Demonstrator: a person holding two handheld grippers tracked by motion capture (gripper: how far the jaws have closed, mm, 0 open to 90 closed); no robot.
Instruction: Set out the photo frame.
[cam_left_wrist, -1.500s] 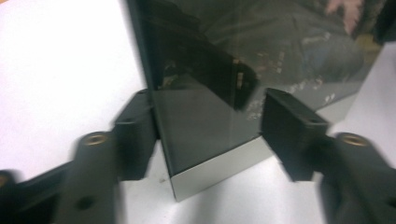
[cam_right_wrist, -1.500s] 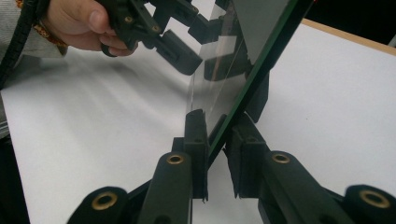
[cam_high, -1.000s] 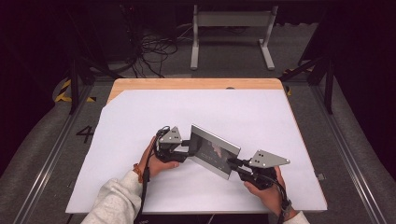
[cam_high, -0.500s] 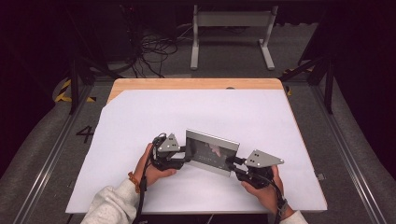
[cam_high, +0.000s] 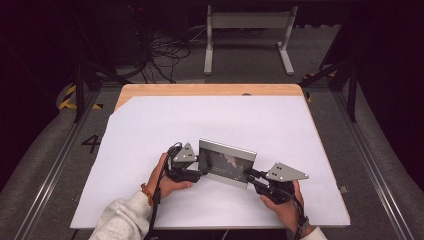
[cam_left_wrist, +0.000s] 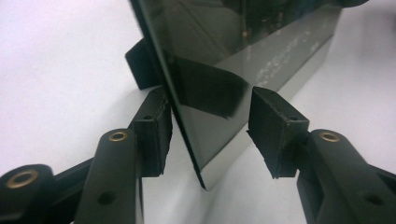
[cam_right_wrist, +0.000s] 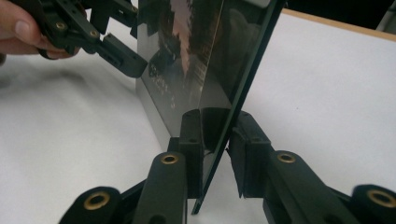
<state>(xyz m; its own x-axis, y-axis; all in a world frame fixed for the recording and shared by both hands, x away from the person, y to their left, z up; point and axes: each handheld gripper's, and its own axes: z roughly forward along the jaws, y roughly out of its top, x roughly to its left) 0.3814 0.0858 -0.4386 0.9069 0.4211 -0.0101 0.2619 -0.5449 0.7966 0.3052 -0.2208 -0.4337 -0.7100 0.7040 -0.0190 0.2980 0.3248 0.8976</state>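
Frame upright on bench | left tongs just opening, edge between pads, right pad clear | right tongs clamp other edge

Your left gripper and right gripper: black jaws w/ brass-coloured rivets, grey three-cornered plates on top, black cables trailing. Left sleeve pale grey, orange band at wrist, prob. beads. Right wrist: dark strap.
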